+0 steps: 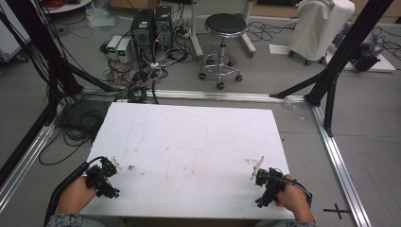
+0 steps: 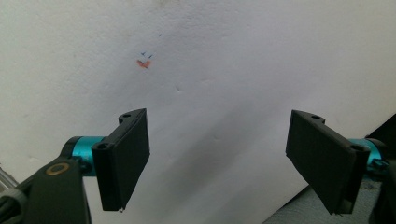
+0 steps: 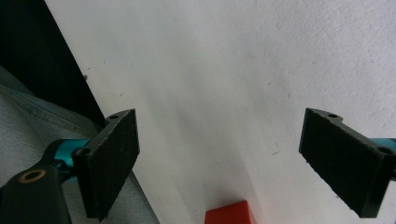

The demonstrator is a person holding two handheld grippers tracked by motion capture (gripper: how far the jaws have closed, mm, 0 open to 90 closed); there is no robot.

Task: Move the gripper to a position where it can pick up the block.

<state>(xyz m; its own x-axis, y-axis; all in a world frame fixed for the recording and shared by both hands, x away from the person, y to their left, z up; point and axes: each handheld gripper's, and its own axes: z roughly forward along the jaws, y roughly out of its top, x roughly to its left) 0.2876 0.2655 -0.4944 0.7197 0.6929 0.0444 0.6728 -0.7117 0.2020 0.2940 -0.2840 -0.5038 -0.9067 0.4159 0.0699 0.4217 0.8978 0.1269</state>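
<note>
The table (image 1: 189, 142), a white board with faint scuffs and stains, carries the two grippers at its near corners, and no task object can be made out on its open surface. The left gripper (image 1: 105, 177) sits at the near left corner, held by the person's left hand (image 1: 75, 195), with its black cable looping off the table edge. The right gripper (image 1: 265, 185) sits at the near right corner in the right hand (image 1: 295, 198); a thin pale strip rises just beyond it, too small to identify.

In the left gripper view, the left gripper (image 2: 217, 158) has its two black jaws spread wide with only bare white board between them. A small orange mark (image 2: 143, 64) with tiny blue flecks above it lies on the board ahead; what it is cannot be told. The table edge cuts across the lower right corner.

In the right gripper view, the right gripper (image 3: 238, 163) likewise has its jaws wide apart and holds nothing. A red block (image 3: 229, 213) shows between the jaws at the bottom edge, cut off by the frame, so its full shape is unknown. Grey fabric (image 3: 28, 130) and a dark band lie beyond the table edge at the left.
</note>
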